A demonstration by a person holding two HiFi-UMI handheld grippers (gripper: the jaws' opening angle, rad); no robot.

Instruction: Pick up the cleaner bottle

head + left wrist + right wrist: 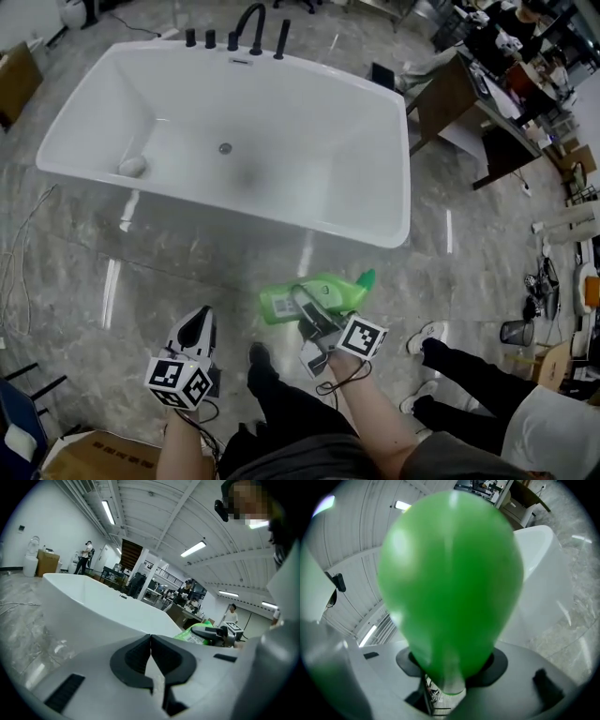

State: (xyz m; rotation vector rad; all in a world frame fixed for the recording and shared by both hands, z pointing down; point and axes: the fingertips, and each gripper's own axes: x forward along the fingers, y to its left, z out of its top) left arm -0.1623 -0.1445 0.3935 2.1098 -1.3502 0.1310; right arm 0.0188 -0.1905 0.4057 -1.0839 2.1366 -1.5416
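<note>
A green cleaner bottle (314, 294) with a white label lies sideways in the air in front of the white bathtub (394, 202). My right gripper (309, 317) is shut on it. In the right gripper view the cleaner bottle (450, 583) fills most of the picture, wedged between the black pads. My left gripper (197, 330) hangs to the left of the bottle, shut with nothing in it. In the left gripper view its black pads (138, 656) touch, and the cleaner bottle (194, 633) shows to the right beyond them.
The bathtub has black taps (251, 28) at its far rim and a small pale object (132, 167) inside. A second person's legs and shoes (427, 337) are at the right. A cardboard box (89, 457) sits at the lower left on the marble floor.
</note>
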